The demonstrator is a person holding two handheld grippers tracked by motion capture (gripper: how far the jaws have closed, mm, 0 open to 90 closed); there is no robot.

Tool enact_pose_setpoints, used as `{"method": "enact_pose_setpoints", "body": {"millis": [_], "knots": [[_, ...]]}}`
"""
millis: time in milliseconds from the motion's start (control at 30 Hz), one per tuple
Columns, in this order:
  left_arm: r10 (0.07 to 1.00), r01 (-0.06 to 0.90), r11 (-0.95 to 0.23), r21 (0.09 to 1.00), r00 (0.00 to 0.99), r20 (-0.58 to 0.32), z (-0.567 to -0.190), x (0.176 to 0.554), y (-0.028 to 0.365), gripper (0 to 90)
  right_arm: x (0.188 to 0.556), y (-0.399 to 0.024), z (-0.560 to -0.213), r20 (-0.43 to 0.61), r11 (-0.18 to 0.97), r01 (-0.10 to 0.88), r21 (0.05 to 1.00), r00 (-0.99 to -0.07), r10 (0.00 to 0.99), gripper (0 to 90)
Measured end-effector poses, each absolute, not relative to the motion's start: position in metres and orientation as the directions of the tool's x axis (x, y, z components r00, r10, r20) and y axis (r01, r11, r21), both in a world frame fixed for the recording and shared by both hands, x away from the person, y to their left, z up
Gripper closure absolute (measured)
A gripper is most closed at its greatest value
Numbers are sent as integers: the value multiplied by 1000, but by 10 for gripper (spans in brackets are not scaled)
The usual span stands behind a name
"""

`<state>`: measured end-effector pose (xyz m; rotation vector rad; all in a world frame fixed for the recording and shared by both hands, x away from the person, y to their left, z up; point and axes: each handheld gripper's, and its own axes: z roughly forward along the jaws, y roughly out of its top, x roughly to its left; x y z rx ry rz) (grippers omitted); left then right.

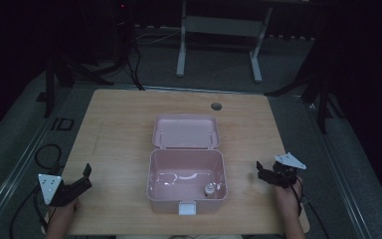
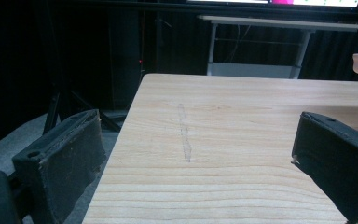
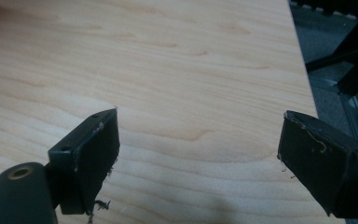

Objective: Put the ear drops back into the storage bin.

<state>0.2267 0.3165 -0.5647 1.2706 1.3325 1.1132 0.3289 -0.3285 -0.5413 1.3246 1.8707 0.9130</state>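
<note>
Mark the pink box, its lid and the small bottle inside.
pink box (image 1: pixel 151 177), high view, left wall.
lid (image 1: pixel 186 130), high view, middle of the open inner face.
small bottle (image 1: pixel 210 189), high view, its body, near the box's front right corner.

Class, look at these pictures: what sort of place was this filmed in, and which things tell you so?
Probably a lab or recording studio, not a home: a light wooden table on grey carpet, dark surroundings with black stands and trailing cables, and a white-framed workbench behind.
</note>
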Motion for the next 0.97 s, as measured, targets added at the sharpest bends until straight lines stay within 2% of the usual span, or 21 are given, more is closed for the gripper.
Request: {"method": "enact_pose_setpoints", "body": {"millis": [267,600,967], "knots": [[999,133,45,990,-7,-44,-565,227,316,24,323,-335,-548,-87,179,456,872,-215,973,125],[999,133,44,990,-7,-44,-565,227,316,24,323,-330,-553,-144,233,444,865,-226,963,125],[999,135,48,990,-5,-48,-565,227,317,24,323,-333,-554,-124,215,453,865,-222,967,125]]}}
